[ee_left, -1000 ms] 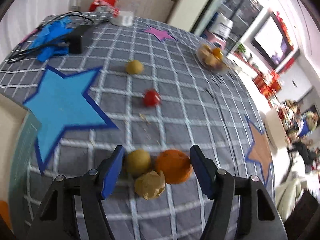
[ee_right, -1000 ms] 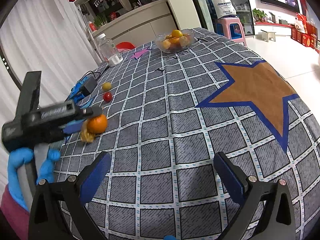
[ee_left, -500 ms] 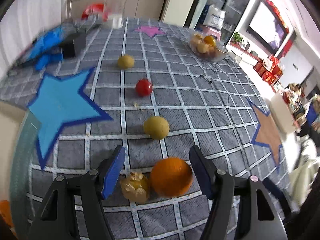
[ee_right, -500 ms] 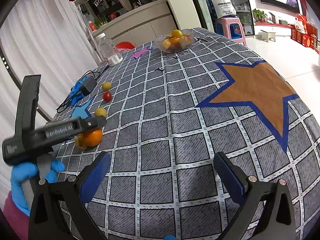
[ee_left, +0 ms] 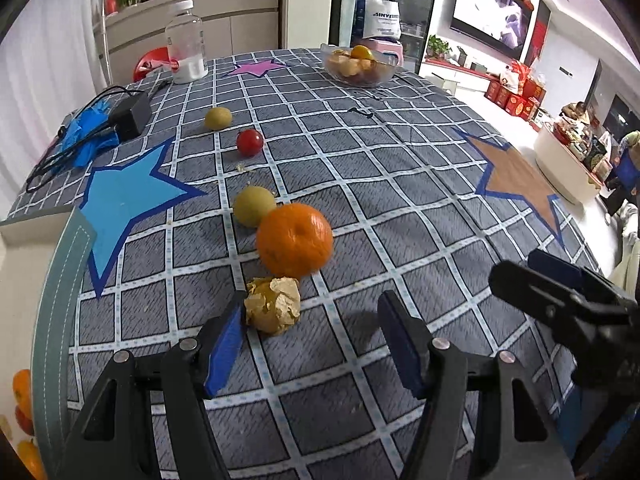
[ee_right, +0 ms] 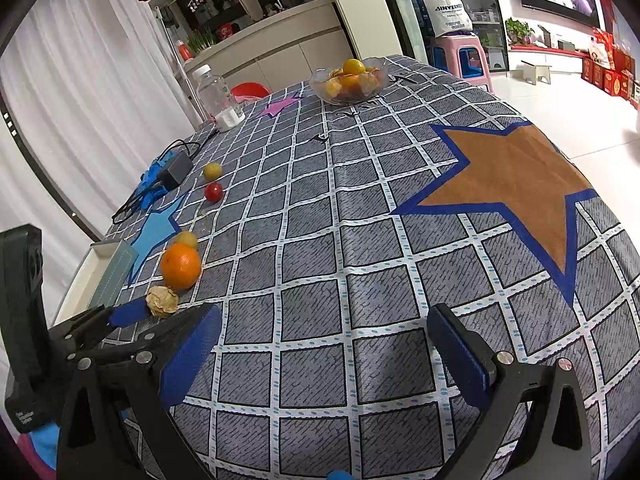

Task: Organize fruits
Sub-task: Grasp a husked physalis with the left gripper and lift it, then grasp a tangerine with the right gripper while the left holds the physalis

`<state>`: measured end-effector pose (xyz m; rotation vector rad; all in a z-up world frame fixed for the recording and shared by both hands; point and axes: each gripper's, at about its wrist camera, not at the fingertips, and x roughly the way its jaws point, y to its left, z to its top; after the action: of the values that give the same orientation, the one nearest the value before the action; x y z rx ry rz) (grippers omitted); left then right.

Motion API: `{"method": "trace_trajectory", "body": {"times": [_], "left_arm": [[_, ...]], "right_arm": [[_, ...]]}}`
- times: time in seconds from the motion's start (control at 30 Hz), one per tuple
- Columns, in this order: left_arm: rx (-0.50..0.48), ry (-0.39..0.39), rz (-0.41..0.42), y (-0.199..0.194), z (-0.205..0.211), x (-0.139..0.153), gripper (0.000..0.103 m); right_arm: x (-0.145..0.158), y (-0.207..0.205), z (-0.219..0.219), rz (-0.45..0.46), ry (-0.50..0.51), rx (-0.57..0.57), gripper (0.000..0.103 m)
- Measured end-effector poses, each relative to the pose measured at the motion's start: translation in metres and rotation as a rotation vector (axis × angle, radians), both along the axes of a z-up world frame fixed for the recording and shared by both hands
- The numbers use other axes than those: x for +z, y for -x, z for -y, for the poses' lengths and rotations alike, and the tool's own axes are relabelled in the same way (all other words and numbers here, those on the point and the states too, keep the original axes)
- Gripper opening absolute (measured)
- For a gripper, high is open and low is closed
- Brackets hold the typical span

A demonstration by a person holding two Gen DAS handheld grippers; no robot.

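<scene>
Checked cloth covers the surface (ee_left: 400, 200), where my round orange (ee_left: 294, 239), stem dimple facing me, sits at twelve o'clock of my left gripper (ee_left: 312, 332). Its fingers stand apart, one touching a papery husked fruit (ee_left: 273, 305); my right gripper (ee_right: 320, 356) gapes empty.

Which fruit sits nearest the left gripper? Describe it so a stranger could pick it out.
Find the light blue star on the checked tablecloth. Right of it, loose fruits run in a line toward the left gripper. The nearest one, the husk fruit, is beside the orange, tan and papery rather than smooth.
</scene>
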<state>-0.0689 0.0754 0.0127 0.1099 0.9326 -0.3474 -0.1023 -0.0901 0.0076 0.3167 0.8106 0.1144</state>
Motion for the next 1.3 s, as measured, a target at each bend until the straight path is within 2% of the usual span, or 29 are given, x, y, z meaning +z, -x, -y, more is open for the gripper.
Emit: {"method": "trace_trajectory", "body": {"times": [0.1,0.17,0.27,0.53,0.73,0.77,0.9,1.1,1.3], "left_arm": [[0.016,-0.005,0.008,-0.001,-0.003,-0.001,0.067],[0.022,-0.009,0.016,-0.002,-0.002,0.0,0.055],[0.022,-0.03,0.025,-0.003,0.0,0.001,0.026],[0.039,-0.013,0.041,0.02,-0.018,0.0,0.025],[0.126,-0.08,0.105,0.053,-0.046,-0.002,0.025],[0.141,-0.095,0.116,0.057,-0.05,-0.003,0.025],[0.17,-0.056,0.129,0.069,-0.065,-0.005,0.025],[0.176,-0.068,0.148,0.071,-0.064,-0.006,0.025],[0.177,-0.019,0.13,0.07,-0.071,-0.006,0.026]], "right_arm": [[0.0,0.0,0.0,0.0,0.0,0.0,0.103],[0.0,0.0,0.0,0.0,0.0,0.0,0.103],[0.0,0.0,0.0,0.0,0.001,-0.001,0.103],[0.0,-0.001,-0.001,-0.001,0.005,-0.001,0.103],[-0.001,-0.002,-0.004,-0.015,0.043,-0.003,0.103],[-0.002,-0.002,-0.006,-0.019,0.054,-0.004,0.103],[-0.003,-0.004,-0.014,-0.045,0.129,0.0,0.103],[-0.01,-0.009,-0.038,-0.108,0.334,0.027,0.103],[-0.011,-0.009,-0.041,-0.107,0.347,0.036,0.103]]}}
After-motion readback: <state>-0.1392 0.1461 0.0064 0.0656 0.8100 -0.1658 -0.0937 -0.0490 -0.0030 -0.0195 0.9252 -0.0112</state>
